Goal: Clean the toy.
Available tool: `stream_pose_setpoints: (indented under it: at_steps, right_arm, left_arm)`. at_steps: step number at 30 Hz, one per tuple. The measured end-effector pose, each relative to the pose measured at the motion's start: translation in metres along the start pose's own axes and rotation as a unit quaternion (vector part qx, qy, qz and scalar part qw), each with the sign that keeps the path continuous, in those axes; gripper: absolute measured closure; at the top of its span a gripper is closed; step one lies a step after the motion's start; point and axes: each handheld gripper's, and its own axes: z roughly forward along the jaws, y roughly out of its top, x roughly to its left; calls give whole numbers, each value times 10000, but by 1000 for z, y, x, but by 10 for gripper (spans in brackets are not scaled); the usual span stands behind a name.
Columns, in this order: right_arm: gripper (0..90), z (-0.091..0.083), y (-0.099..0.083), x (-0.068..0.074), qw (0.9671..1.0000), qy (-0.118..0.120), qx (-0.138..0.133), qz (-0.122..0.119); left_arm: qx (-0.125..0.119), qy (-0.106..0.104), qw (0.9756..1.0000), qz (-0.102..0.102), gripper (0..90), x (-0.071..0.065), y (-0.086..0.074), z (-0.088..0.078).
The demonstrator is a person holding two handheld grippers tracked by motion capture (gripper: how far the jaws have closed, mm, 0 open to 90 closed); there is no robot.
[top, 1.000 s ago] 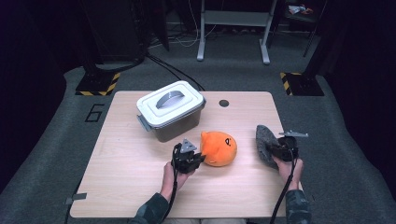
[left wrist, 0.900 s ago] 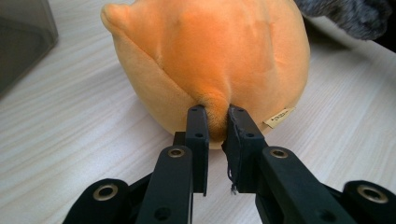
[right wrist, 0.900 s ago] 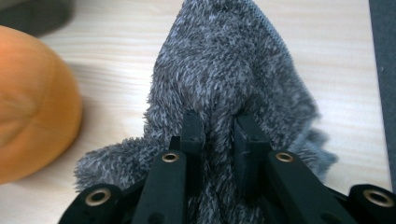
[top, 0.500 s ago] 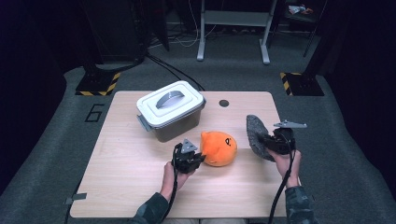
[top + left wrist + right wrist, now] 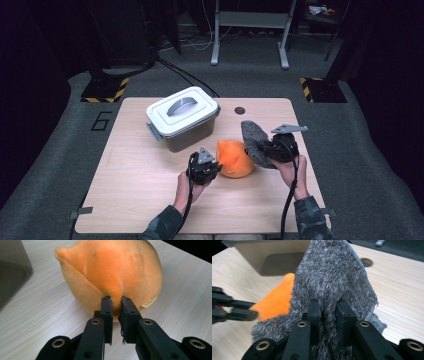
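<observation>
Left gripper (image 5: 116,302) pinches a fold of the orange plush toy (image 5: 234,159) lying on the table (image 5: 135,190) near the lidded box (image 5: 182,117), right gripper (image 5: 328,306) clenched on grey fuzzy cloth (image 5: 254,142), lifted beside toy.

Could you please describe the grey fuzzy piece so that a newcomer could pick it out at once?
On the wooden table, look right of the lidded grey box, beside the orange plush toy. The grey fuzzy piece is pinched in the right gripper; it alone is shaggy, grey and lifted off the tabletop.
</observation>
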Motion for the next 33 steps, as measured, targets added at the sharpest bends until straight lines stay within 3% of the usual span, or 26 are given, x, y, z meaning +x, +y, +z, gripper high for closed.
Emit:
stream_pose_setpoints:
  at_steps: [8,17,20,24,33]
  right_arm:
    - [751,25,19,36,9979,210,183,-590]
    - [745,43,27,59,9953,421,334,-811]
    - [746,50,25,66,9943,332,413,-923]
    - [746,59,19,68,9923,228,530,-1092]
    - [745,58,17,63,9936,165,489,-1002]
  left_arm:
    - [-27,-5,10000,41,819,-1,2,1]
    - [-40,-5,9998,180,818,-3,6,1]
    - [-23,-3,9997,239,820,-5,6,0]
    - [4,0,9998,194,823,-5,6,2]
    - [1,27,10000,86,825,-4,4,2]
